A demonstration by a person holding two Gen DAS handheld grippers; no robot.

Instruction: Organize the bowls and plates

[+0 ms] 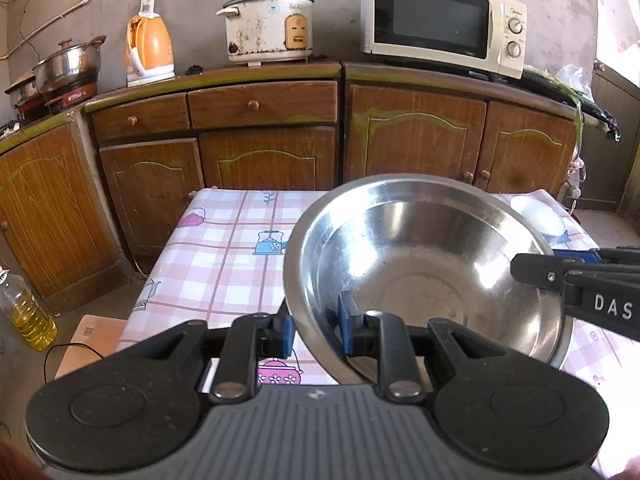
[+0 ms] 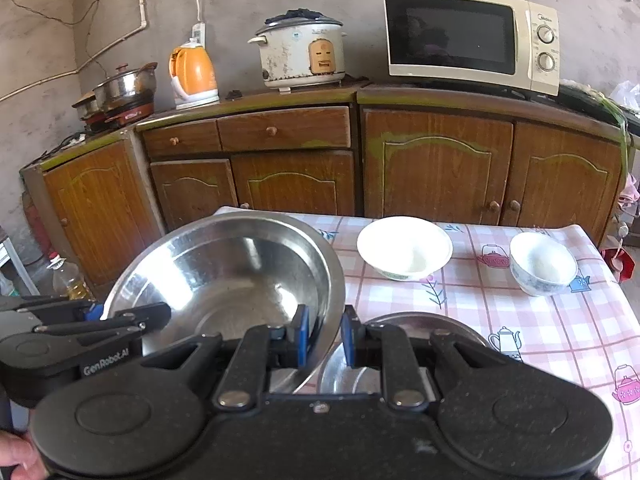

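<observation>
Checked table (image 2: 560, 340), left tongs (image 1: 314, 334) and right tongs (image 2: 325, 338) each clamped on steel bowl (image 2: 224, 272) rim, opposite sides, two white bowls (image 2: 404, 248) beyond right tongs.

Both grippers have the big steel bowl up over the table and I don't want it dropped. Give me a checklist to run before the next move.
1. Left gripper clamped on steel bowl rim: ok.
2. Right gripper clamped on opposite rim: ok.
3. Bowl empty: ok.
4. Bowl level: not ok, tilted.
5. Smaller steel dish below clear of the bowl: cannot tell.
6. White bowls stand apart from it: ok.
</observation>
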